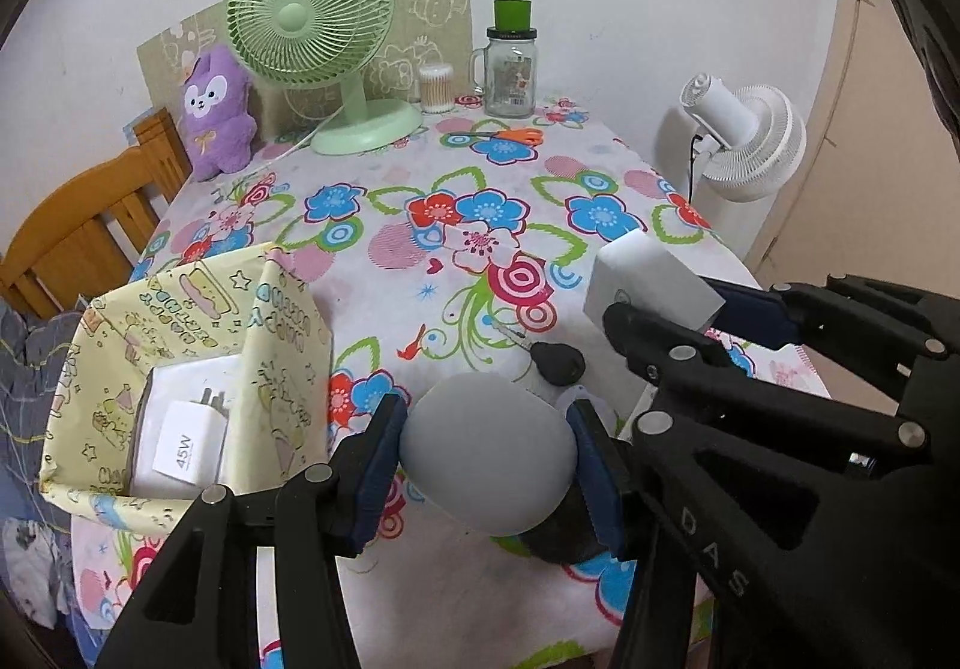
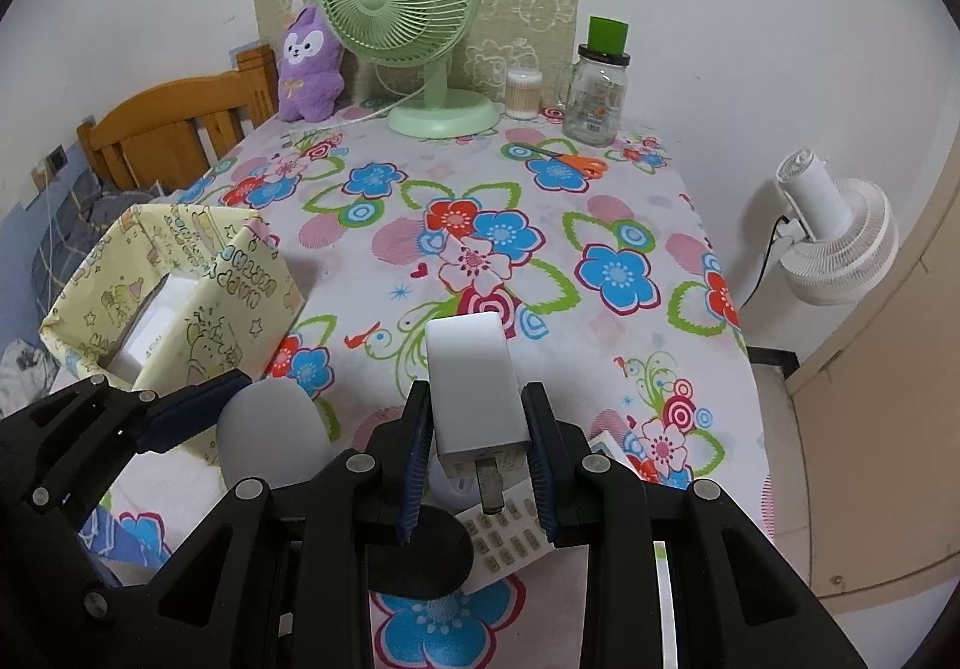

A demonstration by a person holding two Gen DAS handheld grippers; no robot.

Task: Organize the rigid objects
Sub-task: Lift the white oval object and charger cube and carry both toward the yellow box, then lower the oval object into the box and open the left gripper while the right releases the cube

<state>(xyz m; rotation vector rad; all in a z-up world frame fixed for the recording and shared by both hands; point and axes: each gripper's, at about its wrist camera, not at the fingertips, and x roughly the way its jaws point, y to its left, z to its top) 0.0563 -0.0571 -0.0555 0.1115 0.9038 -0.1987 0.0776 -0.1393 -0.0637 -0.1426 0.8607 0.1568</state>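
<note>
Two claws each grip one thing above the flower-patterned worktop (image 2: 600,225). Pinched narrowly in the right claw (image 2: 480,465) is a white rectangular plastic charger block (image 2: 474,375), smooth and round-edged, its long axis running away from the camera and its metal prongs pointing back toward the camera. Closed wider, the left claw (image 1: 486,459) squeezes a matte grey egg-shaped object (image 1: 486,453) by its sides. Both claws tilt downward, just right of the yellow cartoon-print paper box (image 1: 198,369) holding another white charger (image 1: 186,447).
</note>
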